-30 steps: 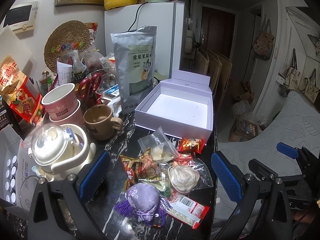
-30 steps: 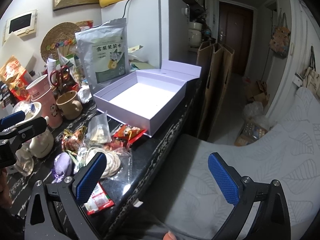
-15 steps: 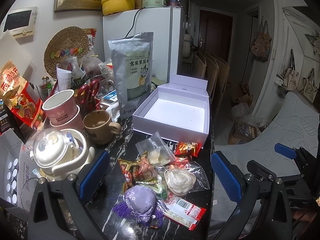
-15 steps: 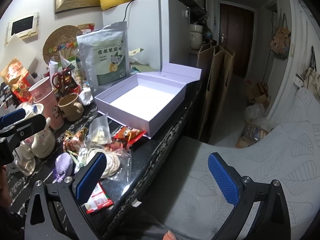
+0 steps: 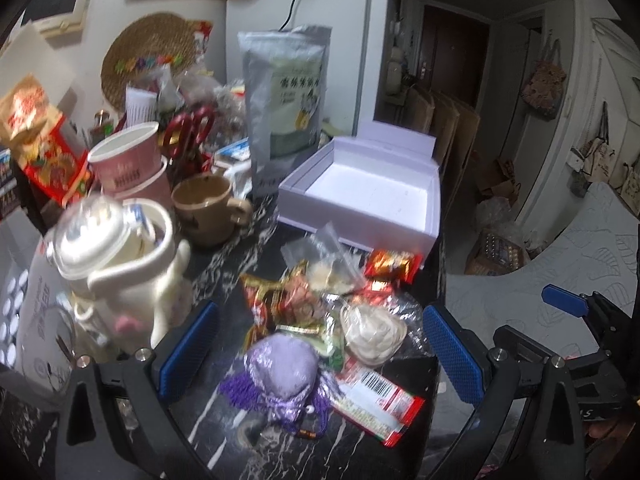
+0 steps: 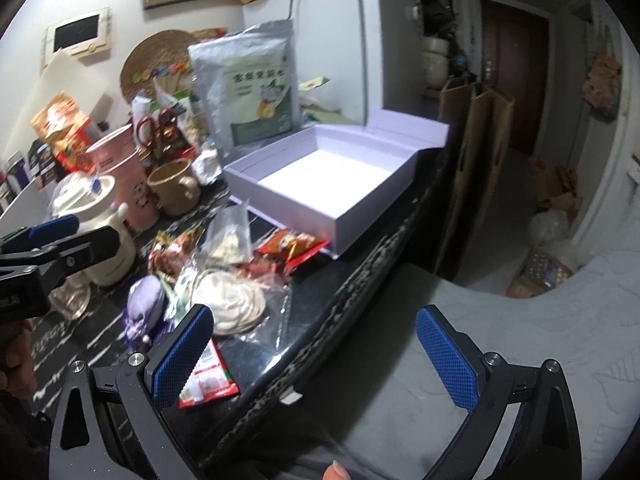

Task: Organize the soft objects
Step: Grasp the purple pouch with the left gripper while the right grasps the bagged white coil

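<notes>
Left wrist view has the left hand-held gripper (image 5: 316, 350) spread wide and empty over one purple tasselled sachet (image 5: 280, 368) on the dark tabletop (image 5: 224, 432), beside one bagged white ruffle (image 5: 374, 334) and several snack packets, with one open lavender box (image 5: 360, 196) behind. Right wrist view adds the right hand-held gripper (image 6: 314, 348), likewise wide open and holding nothing, at the tabletop's edge over a grey cushion (image 6: 500, 312), plus a fingertip (image 6: 338, 472) at the bottom.

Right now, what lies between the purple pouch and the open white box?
In the left wrist view, a heap of snack packets and a clear bag lie between the purple pouch and the white box.
</notes>
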A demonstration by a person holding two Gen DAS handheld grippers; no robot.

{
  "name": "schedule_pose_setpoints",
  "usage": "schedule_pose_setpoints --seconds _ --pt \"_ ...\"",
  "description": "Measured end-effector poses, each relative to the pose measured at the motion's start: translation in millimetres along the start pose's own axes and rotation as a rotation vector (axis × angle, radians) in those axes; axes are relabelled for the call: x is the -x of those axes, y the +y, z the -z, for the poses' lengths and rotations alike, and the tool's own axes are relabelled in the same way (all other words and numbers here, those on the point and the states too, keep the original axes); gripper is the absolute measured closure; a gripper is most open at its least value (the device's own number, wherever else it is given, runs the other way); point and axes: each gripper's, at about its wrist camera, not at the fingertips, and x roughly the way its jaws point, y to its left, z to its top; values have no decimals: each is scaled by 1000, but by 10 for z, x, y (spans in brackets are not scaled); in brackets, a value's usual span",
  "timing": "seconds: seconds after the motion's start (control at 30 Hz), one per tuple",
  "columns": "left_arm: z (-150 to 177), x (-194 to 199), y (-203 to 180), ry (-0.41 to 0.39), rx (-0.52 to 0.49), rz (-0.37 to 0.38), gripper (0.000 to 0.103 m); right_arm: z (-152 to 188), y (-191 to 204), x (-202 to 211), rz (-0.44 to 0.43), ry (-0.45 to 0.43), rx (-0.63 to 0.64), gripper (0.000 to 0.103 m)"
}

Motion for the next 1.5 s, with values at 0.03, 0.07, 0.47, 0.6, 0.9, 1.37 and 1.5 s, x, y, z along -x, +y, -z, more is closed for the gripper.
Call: schedule_pose_setpoints --seconds 0.03,0.07,0.47,0.6,0.9,1.37,1.5 --pt "35 -26 21 9 8 -1 0 21 1 -33 -14 8 4 0" --pt "61 -43 30 16 13 1 0 34 0 -52 -21 13 7 0" --pt "417 -399 232 134 86 -14 2 209 3 -379 -87 105 24 0" --pt "469 -539 247 151 85 -15 5 251 -3 -468 -91 126 32 0" --pt "546 -787 402 190 133 39 39 257 -4 -629 -108 160 35 0" --pt "558 -419 539 146 180 24 56 134 181 -967 -187 186 62 0" --pt "600 -341 564 142 182 -8 56 73 323 -1087 -233 186 68 0"
